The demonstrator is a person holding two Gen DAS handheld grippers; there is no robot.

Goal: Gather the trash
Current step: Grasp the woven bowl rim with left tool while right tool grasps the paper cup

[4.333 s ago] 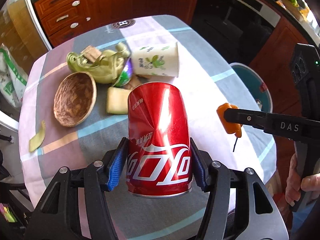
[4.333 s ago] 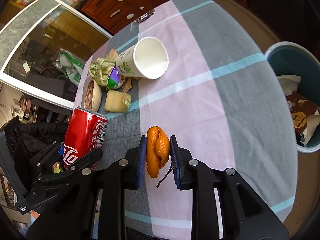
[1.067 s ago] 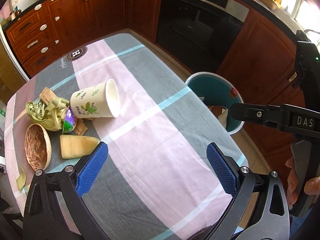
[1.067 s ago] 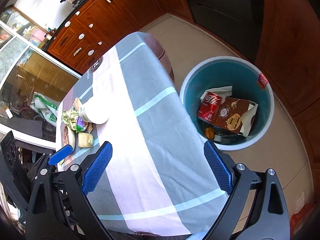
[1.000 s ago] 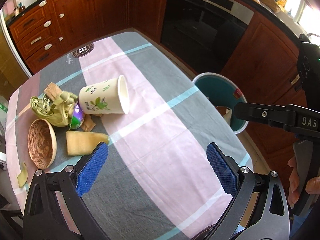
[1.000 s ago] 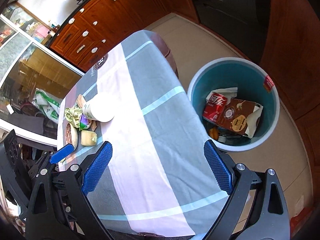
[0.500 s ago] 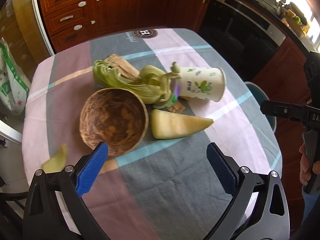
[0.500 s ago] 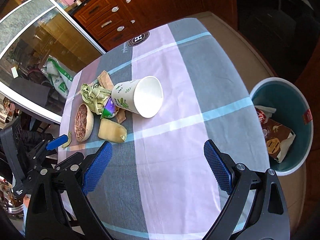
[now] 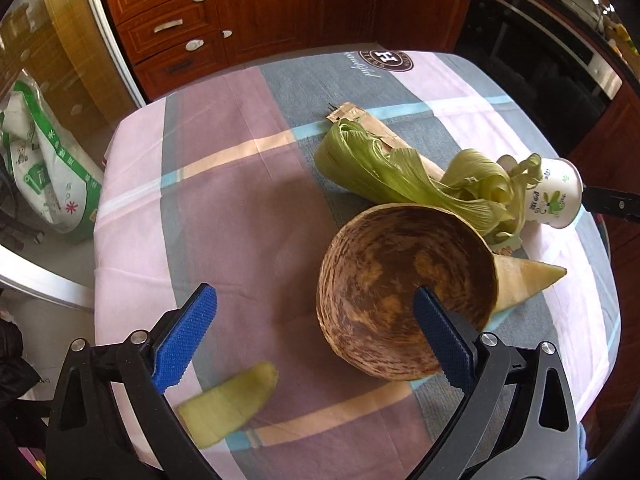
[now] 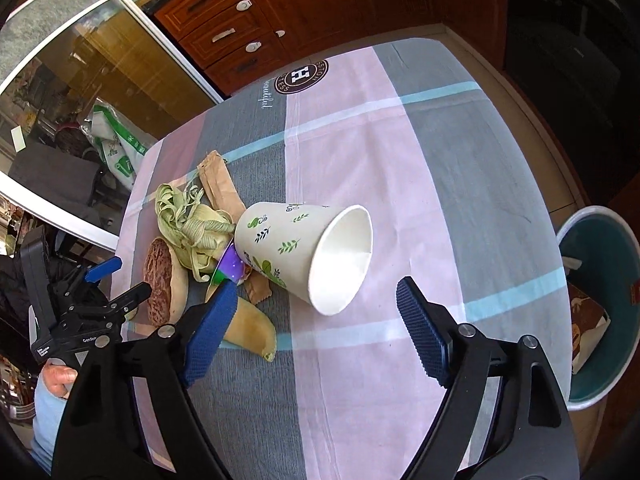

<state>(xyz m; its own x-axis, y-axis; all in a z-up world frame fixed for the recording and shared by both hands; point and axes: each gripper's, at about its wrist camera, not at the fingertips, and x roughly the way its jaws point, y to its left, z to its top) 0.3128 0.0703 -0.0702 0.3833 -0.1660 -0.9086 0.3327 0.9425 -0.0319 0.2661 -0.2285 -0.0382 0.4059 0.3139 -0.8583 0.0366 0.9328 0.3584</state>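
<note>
My left gripper (image 9: 312, 334) hangs open over the checked tablecloth. Its right pad (image 9: 438, 332) overlaps the near rim of a brown coconut shell half (image 9: 404, 280), and a yellow-green peel (image 9: 228, 400) lies by the left finger. My right gripper (image 10: 316, 334) has nothing between its pads and its jaws are closing. A white paper cup (image 10: 308, 256) with leaf prints lies on its side just beyond the fingertips, mouth towards me. Green husks (image 10: 188, 224), a purple wrapper (image 10: 232, 266) and a pale yellow rind (image 10: 252, 328) sit left of the cup.
A teal bin (image 10: 600, 300) holding trash stands on the floor past the table's right edge. A brown paper bag (image 9: 372, 124) lies behind the husks (image 9: 400, 176). Wooden drawers (image 9: 172, 28) and an oven (image 9: 560, 40) line the far side. A hand (image 10: 60, 376) holds the left gripper (image 10: 100, 292).
Both grippers, empty after the can and orange scrap went into the bin, swung back over the table. The left came down at the coconut shell, the right neared the cup and narrowed.
</note>
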